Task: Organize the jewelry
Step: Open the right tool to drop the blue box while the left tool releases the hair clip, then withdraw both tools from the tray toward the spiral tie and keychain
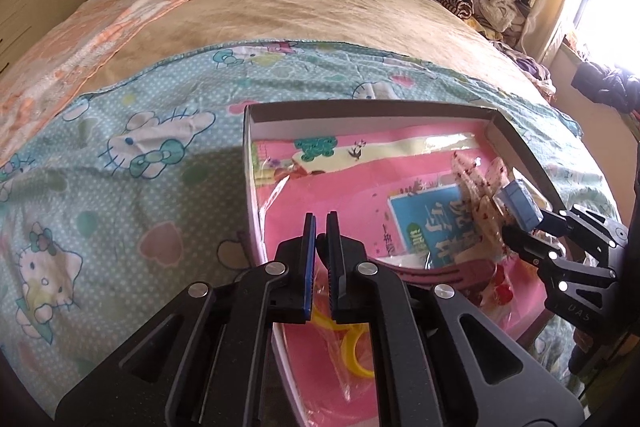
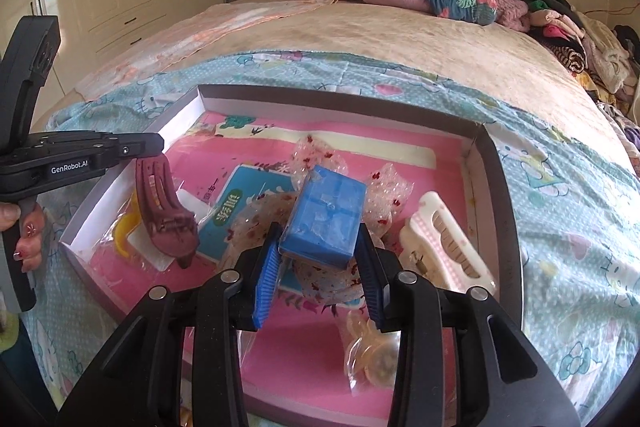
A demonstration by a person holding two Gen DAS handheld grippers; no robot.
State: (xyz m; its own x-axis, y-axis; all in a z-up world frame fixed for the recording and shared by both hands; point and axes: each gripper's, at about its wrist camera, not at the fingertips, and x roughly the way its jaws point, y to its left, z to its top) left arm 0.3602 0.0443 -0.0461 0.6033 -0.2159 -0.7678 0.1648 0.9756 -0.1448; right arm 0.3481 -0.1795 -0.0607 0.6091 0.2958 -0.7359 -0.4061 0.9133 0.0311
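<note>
The right gripper [image 2: 320, 255] is grasping a blue box [image 2: 324, 217] over the middle of the tray [image 2: 496, 163]; the left gripper [image 1: 321, 227] is clenching a dark red hair clip [image 2: 166, 211] near the tray's left edge. Lower each level before releasing. Fisheye distortion and plastic wrapping are obscuring the smaller items.

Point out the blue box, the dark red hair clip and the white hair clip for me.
blue box [image 2: 324, 215]: right wrist view, middle of its top face.
dark red hair clip [image 2: 162, 203]: right wrist view, on its toothed body.
white hair clip [image 2: 444, 239]: right wrist view, middle of its upper arm.
</note>
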